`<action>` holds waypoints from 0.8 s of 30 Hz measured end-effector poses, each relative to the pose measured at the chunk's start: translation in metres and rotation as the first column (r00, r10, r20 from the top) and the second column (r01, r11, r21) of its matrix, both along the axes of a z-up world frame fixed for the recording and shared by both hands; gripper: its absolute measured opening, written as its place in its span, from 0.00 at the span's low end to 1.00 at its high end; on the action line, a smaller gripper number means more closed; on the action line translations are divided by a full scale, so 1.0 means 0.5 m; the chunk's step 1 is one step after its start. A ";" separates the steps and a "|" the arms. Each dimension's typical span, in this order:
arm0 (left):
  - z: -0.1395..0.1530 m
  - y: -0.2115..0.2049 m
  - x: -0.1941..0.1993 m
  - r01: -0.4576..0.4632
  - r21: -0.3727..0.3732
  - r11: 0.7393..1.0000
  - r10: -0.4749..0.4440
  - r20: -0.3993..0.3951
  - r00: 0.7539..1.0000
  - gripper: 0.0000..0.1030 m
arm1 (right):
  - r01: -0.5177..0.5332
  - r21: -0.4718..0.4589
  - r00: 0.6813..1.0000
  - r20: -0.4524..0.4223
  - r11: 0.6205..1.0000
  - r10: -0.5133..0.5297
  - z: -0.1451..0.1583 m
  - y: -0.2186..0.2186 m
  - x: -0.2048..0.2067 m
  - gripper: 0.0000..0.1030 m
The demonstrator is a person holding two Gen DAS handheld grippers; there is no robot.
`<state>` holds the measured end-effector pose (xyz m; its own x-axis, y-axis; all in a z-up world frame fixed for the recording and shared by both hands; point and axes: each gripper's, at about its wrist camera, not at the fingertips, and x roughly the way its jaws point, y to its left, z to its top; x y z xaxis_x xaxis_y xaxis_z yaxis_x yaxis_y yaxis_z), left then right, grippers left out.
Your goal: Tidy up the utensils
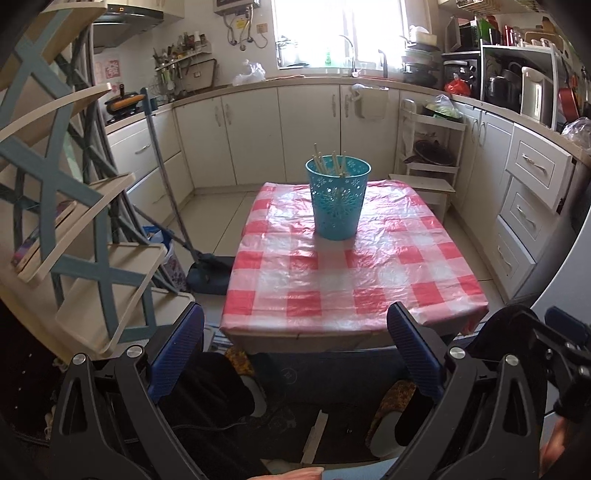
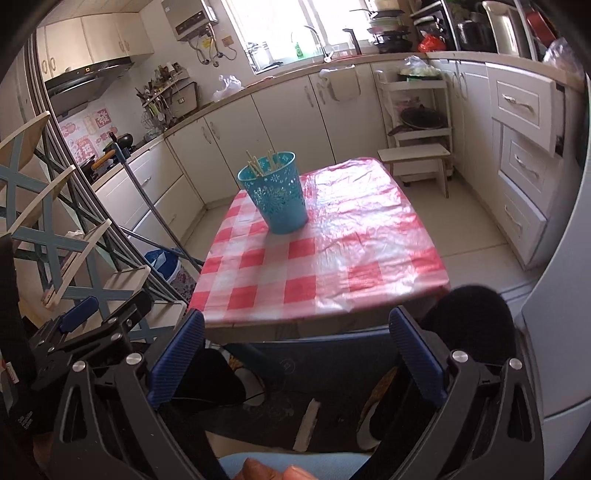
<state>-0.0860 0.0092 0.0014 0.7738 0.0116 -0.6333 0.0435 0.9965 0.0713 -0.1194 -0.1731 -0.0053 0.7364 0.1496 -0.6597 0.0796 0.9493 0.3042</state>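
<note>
A red-checked table [image 1: 332,266] stands in the kitchen, a teal cup [image 1: 338,197] of chopsticks [image 1: 334,162] upright on it. Left gripper [image 1: 295,354] and right gripper [image 2: 297,356] hover near its edge, jaws wide, empty.

Kitchen, daylight through window [image 1: 340,33] over sink. Small table with red-and-white checked plastic cloth [image 1: 354,266] at centre of floor. Cream cabinets [image 1: 251,133] run along back wall and right side; drawers [image 1: 532,195] at right. Mop [image 1: 166,184] leaning against left cabinets, head on floor beside table. White trolley rack [image 1: 432,147] at back right, dark pan on middle shelf. Low wooden stool [image 2: 415,157] just beside far table corner. Range hood [image 2: 88,77] upper left. Folding shelf with blue crossbars [image 1: 74,206] at left.
</note>
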 end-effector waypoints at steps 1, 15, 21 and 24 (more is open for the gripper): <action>-0.001 0.002 -0.007 -0.002 0.002 1.000 0.002 -0.003 1.000 0.92 | 0.005 0.008 1.000 0.003 1.000 -0.005 -0.006 0.007 -0.015 0.93; -0.029 0.024 -0.082 -0.008 -0.011 1.000 0.008 -0.036 0.999 0.92 | -0.024 -0.056 0.997 0.068 0.998 0.028 -0.009 0.064 -0.099 0.93; -0.024 0.031 -0.089 -0.018 -0.022 1.000 0.018 -0.022 1.000 0.92 | -0.030 -0.055 0.999 0.035 0.998 0.032 -0.019 0.068 -0.090 0.93; -0.024 0.030 -0.091 -0.019 -0.023 1.000 0.018 -0.022 1.000 0.92 | -0.033 -0.058 0.999 0.029 0.998 0.035 -0.021 0.072 -0.089 0.93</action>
